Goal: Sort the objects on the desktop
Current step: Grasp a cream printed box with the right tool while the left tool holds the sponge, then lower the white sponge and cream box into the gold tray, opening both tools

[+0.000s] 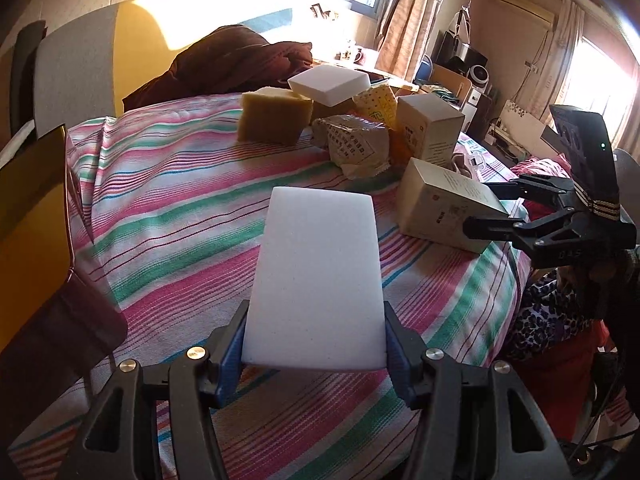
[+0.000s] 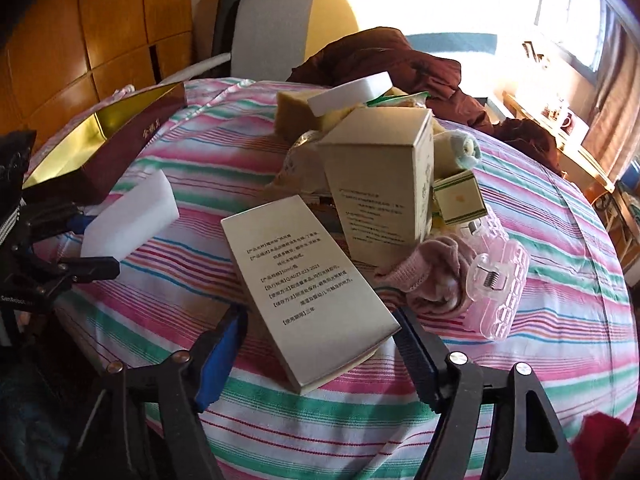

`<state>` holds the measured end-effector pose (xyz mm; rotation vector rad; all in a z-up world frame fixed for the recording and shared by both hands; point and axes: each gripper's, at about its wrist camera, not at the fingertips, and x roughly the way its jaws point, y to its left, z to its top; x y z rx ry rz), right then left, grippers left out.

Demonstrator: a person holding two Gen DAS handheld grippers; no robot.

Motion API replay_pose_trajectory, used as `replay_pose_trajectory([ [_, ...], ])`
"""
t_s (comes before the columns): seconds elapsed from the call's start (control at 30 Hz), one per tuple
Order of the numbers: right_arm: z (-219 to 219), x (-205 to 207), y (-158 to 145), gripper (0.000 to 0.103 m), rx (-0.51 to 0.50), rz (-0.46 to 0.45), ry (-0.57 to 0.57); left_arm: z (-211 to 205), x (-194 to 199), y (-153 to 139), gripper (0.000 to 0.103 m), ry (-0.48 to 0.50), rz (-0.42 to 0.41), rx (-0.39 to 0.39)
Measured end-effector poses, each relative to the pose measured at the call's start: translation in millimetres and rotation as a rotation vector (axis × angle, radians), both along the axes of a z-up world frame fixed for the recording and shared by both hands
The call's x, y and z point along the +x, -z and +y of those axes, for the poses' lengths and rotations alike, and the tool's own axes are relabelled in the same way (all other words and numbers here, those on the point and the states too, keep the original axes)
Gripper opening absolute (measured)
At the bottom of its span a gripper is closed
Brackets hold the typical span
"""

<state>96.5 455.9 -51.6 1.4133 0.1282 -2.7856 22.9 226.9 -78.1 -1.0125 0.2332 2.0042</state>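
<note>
My left gripper [image 1: 316,344] is shut on a white foam sponge [image 1: 316,280], held just above the striped cloth; in the right wrist view the same sponge [image 2: 132,216] and gripper [image 2: 92,244] sit at the left. A flat beige box [image 2: 308,292] with printed text lies on the cloth. My right gripper [image 2: 320,320] is open and straddles its near end, the right finger close to a corner. The left wrist view shows that gripper [image 1: 482,208] at the box [image 1: 444,208].
A pile stands behind: a tan sponge [image 1: 274,120], a second white sponge [image 1: 328,84], a wrapped packet [image 1: 352,140], an upright beige box [image 2: 380,176]. A pink sock [image 2: 432,276], clear pink clip [image 2: 500,280] and small striped box [image 2: 460,196] lie right. A maroon gold-lined box [image 2: 100,140] is open at left.
</note>
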Motion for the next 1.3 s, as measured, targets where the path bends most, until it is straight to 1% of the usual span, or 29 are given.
replay_pose_trajectory([
  [0.17,-7.5,1.6,1.2,0.063,-0.013,0.007,-0.020,0.3,-0.5,0.7,0.061,-0.005,0.000,0.003],
  [0.23,-11.1,5.9,0.7,0.059,-0.032,0.013,-0.026,0.0,-0.8,0.8,0.062,-0.007,-0.003,0.007],
  [0.3,-15.8,9.6,0.5,0.058,-0.058,0.023,-0.025,0.1,-0.7,0.7,0.062,-0.011,-0.005,0.007],
  [0.4,-22.2,12.7,0.7,0.060,-0.092,0.037,-0.020,-0.1,-1.2,0.4,0.062,-0.019,-0.013,0.011],
  [0.5,-23.5,7.2,1.9,0.075,-0.089,0.039,-0.019,-1.0,-2.1,0.4,0.062,-0.023,-0.022,0.016],
  [0.63,-25.2,0.0,3.5,0.074,-0.087,0.042,-0.018,2.3,0.8,-0.9,0.062,-0.027,-0.002,-0.003],
  [0.67,-25.7,-1.9,3.9,0.073,-0.086,0.043,-0.017,3.6,1.7,-1.2,0.062,-0.027,0.010,-0.013],
  [0.73,-27.9,-4.7,5.5,0.060,-0.081,0.043,-0.018,6.3,3.5,-1.7,0.061,-0.027,0.031,-0.032],
  [0.8,-33.1,-4.2,8.4,0.056,-0.072,0.043,-0.015,8.1,4.0,-1.3,0.061,-0.024,0.044,-0.042],
  [0.83,-34.7,-3.3,9.0,0.052,-0.075,0.048,-0.011,8.5,3.7,-1.4,0.061,-0.023,0.046,-0.044],
  [0.93,-36.9,-0.2,9.2,0.051,-0.097,0.059,0.009,8.1,2.6,-1.5,0.060,-0.020,0.044,-0.040],
  [1.13,-41.4,6.5,8.2,0.050,-0.181,0.077,0.053,4.5,4.0,-3.3,0.060,-0.021,0.031,-0.020],
  [1.3,-47.5,10.0,4.5,0.050,-0.255,0.105,0.080,-8.1,7.8,-16.9,0.060,-0.059,0.053,0.010],
])
